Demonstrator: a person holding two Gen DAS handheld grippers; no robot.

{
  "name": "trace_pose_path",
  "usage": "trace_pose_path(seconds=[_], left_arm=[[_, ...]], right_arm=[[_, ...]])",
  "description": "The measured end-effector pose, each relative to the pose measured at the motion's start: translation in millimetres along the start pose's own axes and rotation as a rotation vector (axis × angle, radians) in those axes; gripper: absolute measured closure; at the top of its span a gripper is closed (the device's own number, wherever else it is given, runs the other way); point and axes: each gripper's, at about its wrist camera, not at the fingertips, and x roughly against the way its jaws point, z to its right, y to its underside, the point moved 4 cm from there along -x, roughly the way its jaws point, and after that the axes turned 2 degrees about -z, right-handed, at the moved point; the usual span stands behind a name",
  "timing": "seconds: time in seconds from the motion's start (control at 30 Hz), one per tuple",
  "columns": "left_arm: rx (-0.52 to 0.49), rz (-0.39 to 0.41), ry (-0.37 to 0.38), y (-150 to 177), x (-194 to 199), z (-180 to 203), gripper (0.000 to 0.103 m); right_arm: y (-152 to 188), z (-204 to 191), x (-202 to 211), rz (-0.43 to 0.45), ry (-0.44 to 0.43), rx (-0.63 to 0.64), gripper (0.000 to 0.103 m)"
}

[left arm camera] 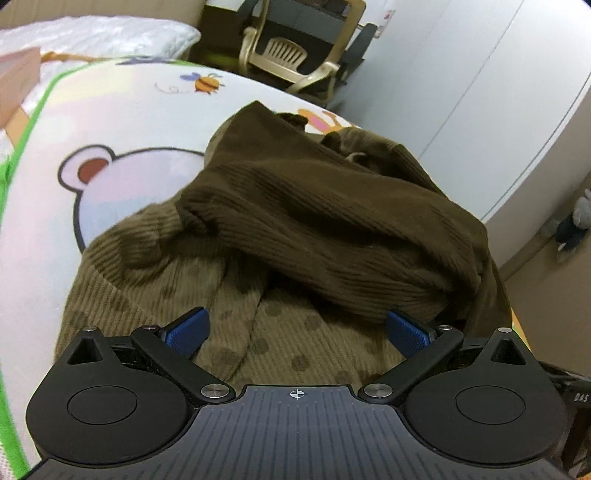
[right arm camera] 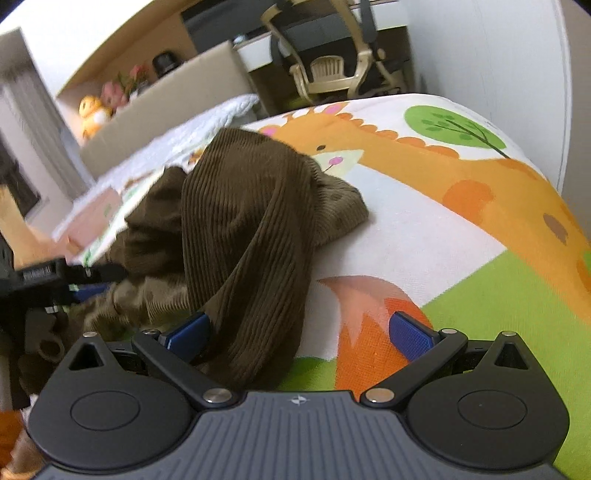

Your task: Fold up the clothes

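Left wrist view: the left gripper [left arm camera: 297, 332] is seen with its blue-padded fingers [left arm camera: 186, 332] spread wide, nothing caught between them; beneath the gap lies a lighter olive ribbed garment with darker dots [left arm camera: 207, 317], and a dark brown ribbed knit garment [left arm camera: 332, 229] is heaped across it from 12 to 2 o'clock, its lower fold just beside the finger at 3 o'clock — whether it touches that pad cannot be told; both pieces rest crumpled and unfolded on a white bedspread printed with cartoon animals [left arm camera: 122, 110], a bear's face being shown at 9 o'clock and a bee at 11 o'clock; a pale beige chair with a slatted back [left arm camera: 288, 55] is visible beyond the bed at 12 o'clock, and a white padded pillow [left arm camera: 110, 33] at 11 o'clock.

Right wrist view: the right gripper [right arm camera: 299, 332] is likewise held wide open and grips nothing; the dark brown ribbed knit garment [right arm camera: 243, 229] is draped from 12 o'clock down to the finger at 9 o'clock, against which its fold appears to press, while the other finger stands over the bare spread; the printed bedspread [right arm camera: 424, 229] shows an orange giraffe at 1 o'clock and a fox near the centre; the left gripper [right arm camera: 55, 280] is seen blurred at 9 o'clock, at the edge of the clothing — its jaws cannot be judged from here; a yellow plush toy [right arm camera: 92, 114] sits on a shelf at 11 o'clock.
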Motion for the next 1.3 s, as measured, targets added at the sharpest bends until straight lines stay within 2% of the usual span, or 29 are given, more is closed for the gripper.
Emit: trace_pose_path(seconds=[0.13, 0.2, 0.27, 0.43, 0.5, 0.57, 0.67, 0.77, 0.8, 0.9, 1.0, 1.1, 1.2, 1.3], left_arm=[[0.046, 0.002, 0.040, 0.2, -3.0, -11.0, 0.000], [0.037, -0.012, 0.068, -0.7, -2.3, -13.6, 0.000], [0.040, -0.031, 0.100, -2.7, -1.3, -16.5, 0.000], [0.184, -0.044, 0.227, -13.6, 0.3, -15.8, 0.000], [0.205, -0.032, 0.234, -20.8, -7.2, -9.2, 0.000], [0.211, -0.012, 0.231, -30.8, -17.9, -3.4, 0.000], [0.257, 0.053, 0.270, -53.3, -21.4, -0.6, 0.004], [0.290, 0.192, 0.343, -82.8, 6.8, -4.3, 0.005], [0.281, 0.247, 0.337, -92.8, 20.9, -7.7, 0.005], [0.257, 0.367, 0.252, -113.7, 56.3, -24.8, 0.005], [0.266, 0.411, 0.156, -123.5, 79.0, -48.9, 0.005], [0.263, 0.365, 0.065, -119.2, 88.5, -70.6, 0.005], [0.232, 0.283, -0.030, -108.0, 92.7, -87.1, 0.005], [0.169, 0.202, -0.135, -93.4, 99.8, -99.1, 0.004]], right_arm=[[-3.8, -3.9, -4.3, -0.012, 0.009, 0.059, 0.000], [-8.1, -2.6, -4.6, 0.002, 0.007, 0.057, 0.000], [-15.6, -0.2, -2.2, 0.038, 0.009, 0.048, 0.000], [-44.6, 2.9, 14.1, 0.179, 0.027, 0.062, 0.000], [-56.1, 3.0, 17.7, 0.215, 0.034, 0.065, 0.000], [-66.3, 1.8, 19.8, 0.240, 0.035, 0.074, 0.000], [-78.3, -3.5, 20.7, 0.264, 0.067, 0.121, 0.000], [-89.9, -14.7, 19.1, 0.295, 0.129, 0.219, 0.000], [-94.4, -20.1, 17.8, 0.309, 0.153, 0.261, 0.000], [-114.1, -45.0, 7.4, 0.346, 0.193, 0.404, 0.000], [-136.8, -72.2, -13.8, 0.318, 0.171, 0.509, 0.000], [-155.3, -97.6, -53.9, 0.236, 0.161, 0.611, 0.000], [-162.5, -117.5, -100.0, 0.166, 0.214, 0.752, 0.000], [-156.0, -130.8, -144.1, 0.103, 0.311, 0.936, 0.000]])
